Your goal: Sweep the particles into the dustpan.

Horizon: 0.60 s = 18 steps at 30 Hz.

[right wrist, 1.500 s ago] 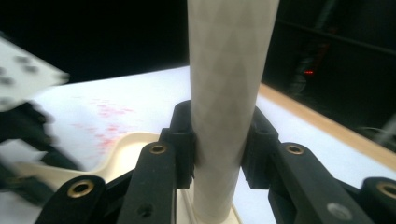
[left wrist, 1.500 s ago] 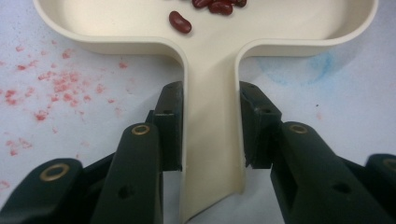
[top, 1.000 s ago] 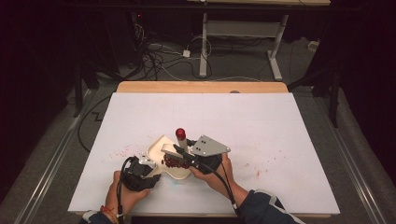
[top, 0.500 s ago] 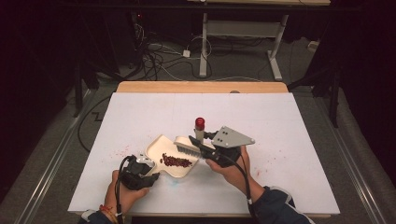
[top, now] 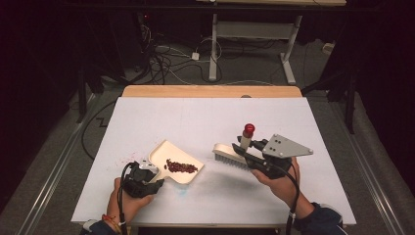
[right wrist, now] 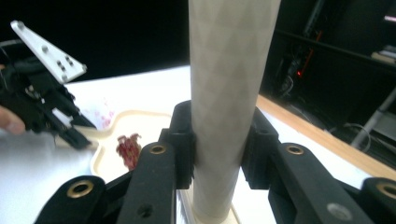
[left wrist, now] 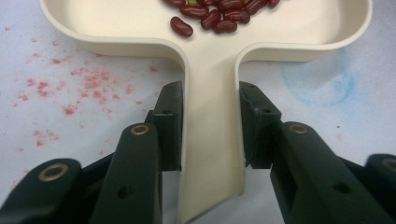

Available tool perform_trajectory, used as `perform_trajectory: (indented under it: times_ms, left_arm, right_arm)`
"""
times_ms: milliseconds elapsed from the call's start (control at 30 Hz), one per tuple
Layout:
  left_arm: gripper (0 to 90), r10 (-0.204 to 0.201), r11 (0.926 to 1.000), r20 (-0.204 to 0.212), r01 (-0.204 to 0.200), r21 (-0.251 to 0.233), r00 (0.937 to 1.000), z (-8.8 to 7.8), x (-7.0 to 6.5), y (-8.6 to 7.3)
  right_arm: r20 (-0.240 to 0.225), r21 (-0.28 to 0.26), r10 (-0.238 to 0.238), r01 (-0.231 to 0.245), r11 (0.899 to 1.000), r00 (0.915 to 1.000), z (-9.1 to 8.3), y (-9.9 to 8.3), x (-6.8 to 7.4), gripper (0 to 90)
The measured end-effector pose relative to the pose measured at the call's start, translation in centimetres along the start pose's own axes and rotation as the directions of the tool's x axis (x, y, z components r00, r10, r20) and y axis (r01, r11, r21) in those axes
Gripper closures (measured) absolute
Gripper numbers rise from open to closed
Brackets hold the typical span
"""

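Left tongs (left wrist: 210, 126) clamp a cream dustpan (left wrist: 210, 51) holding red beans (left wrist: 215, 14); right tongs (right wrist: 217, 140) clamp a brush handle (right wrist: 229, 93).

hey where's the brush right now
In the high view, the brush is right of centre on the white table, its handle clamped in the right gripper, apart from the bean-filled dustpan at its left.

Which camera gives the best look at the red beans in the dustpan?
The left gripper view: the beans are close and sharp inside the dustpan. The high view shows them as a small dark strip; the right gripper view shows a blurred red clump.
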<state>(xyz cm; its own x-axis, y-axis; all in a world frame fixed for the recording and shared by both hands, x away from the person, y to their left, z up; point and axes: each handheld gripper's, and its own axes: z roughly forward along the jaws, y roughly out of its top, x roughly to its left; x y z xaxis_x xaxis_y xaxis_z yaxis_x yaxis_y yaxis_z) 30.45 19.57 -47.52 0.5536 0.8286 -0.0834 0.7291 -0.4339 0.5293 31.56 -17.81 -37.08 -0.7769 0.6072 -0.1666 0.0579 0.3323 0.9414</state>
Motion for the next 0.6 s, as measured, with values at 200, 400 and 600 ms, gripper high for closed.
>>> perform_trajectory:
  times_ms: [200, 400, 600]
  left_arm:
    - [63.2, -0.005, 1.0, -0.001, 0.005, -0.002, 1.0, 0.0, 0.2, 0.1]
    - [63.2, -0.009, 0.9999, -0.006, 0.009, -0.006, 0.9999, 0.0, 0.6, 0.2]
    - [63.2, -0.031, 0.9994, -0.016, 0.031, -0.013, 0.9994, 0.3, 1.5, 0.3]
  right_arm:
    - [0.01, 0.05, 0.007, -0.007, 0.999, 0.9999, -2.0, -1.4, -1.1, 70.3]
    - [0.004, 0.084, 0.017, -0.017, 0.996, 0.9998, -3.6, -2.1, -2.0, 70.2]
    - [-0.009, 0.123, 0.024, -0.022, 0.992, 0.9997, -4.7, -2.7, -2.6, 70.3]
